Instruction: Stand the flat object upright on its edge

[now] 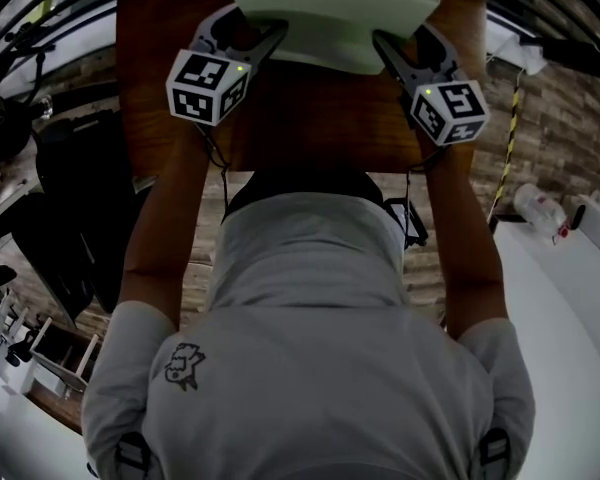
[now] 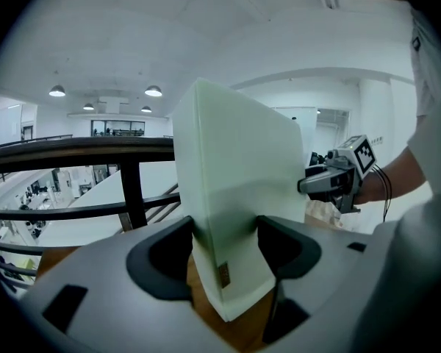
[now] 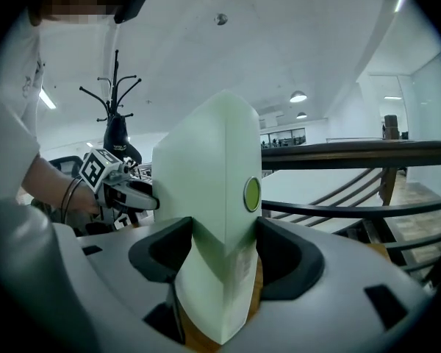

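Left tool [image 2: 224, 250] is clamped on one near corner of the pale green flat object [image 1: 330, 8], which is tipped up by the desk's [image 1: 310, 128] far edge. Right tool [image 3: 222, 250] pinches the other near corner. My worry is it's only held by its corners. If one side lets go early or twists harder, it could skid on the wood and flop flat or off that edge.

You wear a light grey short-sleeved T-shirt [image 1: 310, 368] with a small dark cartoon print [image 1: 183, 365] near its left sleeve. Your grey left gripper [image 1: 248, 30] and right gripper [image 1: 410, 43] each bear a white, black-patterned marker cube [image 1: 208, 86], green light and thin black cable [image 1: 221, 173].
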Available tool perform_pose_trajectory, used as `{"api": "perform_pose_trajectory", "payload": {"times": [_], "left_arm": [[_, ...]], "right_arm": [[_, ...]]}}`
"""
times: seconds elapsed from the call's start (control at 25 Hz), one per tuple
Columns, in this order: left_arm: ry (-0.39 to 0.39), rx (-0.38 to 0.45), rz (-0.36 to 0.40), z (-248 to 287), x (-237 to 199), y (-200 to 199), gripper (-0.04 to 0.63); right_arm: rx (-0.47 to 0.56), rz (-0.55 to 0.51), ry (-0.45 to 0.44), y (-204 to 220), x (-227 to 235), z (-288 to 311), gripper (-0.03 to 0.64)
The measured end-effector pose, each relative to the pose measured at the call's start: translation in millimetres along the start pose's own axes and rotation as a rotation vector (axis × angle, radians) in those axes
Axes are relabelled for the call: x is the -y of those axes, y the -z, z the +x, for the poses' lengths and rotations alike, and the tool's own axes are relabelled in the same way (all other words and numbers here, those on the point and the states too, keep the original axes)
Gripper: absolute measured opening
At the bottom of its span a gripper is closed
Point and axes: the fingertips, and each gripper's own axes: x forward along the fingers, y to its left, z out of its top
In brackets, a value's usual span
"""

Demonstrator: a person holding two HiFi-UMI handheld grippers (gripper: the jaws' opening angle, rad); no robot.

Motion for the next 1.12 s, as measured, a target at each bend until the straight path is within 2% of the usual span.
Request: {"api": "perform_pose_trajectory", "payload": {"times": [0.56,1.12], "left_arm": [[-0.054,0.063,0.067,11.4,-4.6,3.9,0.276],[-0.060,0.062,0.052,13.1,-6.1,13.1,0.276]], "right_arm": [[0.068,-0.147,0.046,17.1,11.5,11.6,0.254],[0.069,-0.131,0.041,28.4,12.2,16.8,0.255]]}}
